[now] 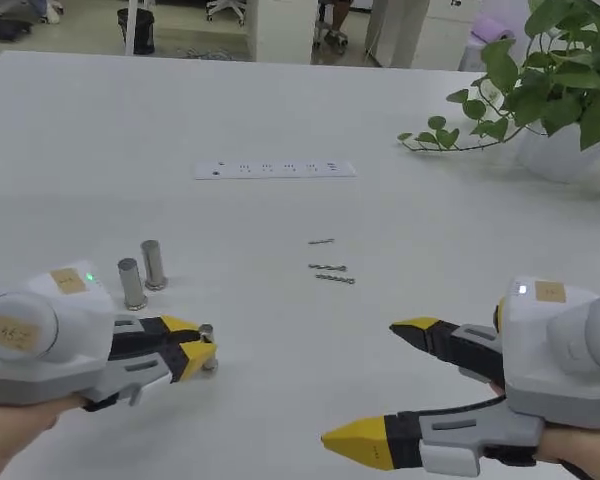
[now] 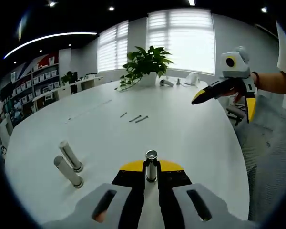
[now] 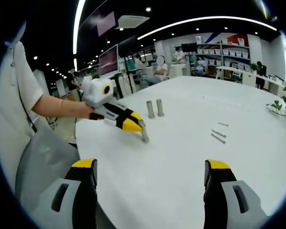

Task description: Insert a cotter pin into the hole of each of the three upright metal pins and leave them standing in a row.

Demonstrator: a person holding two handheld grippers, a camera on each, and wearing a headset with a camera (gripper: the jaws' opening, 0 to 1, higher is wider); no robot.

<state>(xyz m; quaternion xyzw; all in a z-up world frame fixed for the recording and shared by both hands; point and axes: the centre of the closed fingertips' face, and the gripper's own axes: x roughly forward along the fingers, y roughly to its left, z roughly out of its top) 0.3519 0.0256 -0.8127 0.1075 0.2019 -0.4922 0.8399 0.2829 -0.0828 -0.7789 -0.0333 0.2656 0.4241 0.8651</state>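
In the head view, the left hand-held gripper (image 1: pixel 202 350) is clenched on a short round metal pin (image 1: pixel 208 331) near the left of the smooth white desk (image 1: pixel 100 130). A second pin (image 1: pixel 130 283) and a third pin (image 1: pixel 154 264) stand upright just behind. Three thin cotter pins (image 1: pixel 327 267), seemingly wire, lie mid-desk. A white pot (image 1: pixel 560 155) holds a leafy plant (image 1: pixel 555 85). The right hand-held gripper (image 1: pixel 382 385) is released, jaws wide.

In the left gripper view, yellow-tipped jaws grip the shiny cylinder at mid-height.

In the right gripper view, its own black-and-yellow jaws stand well apart over bare desk.
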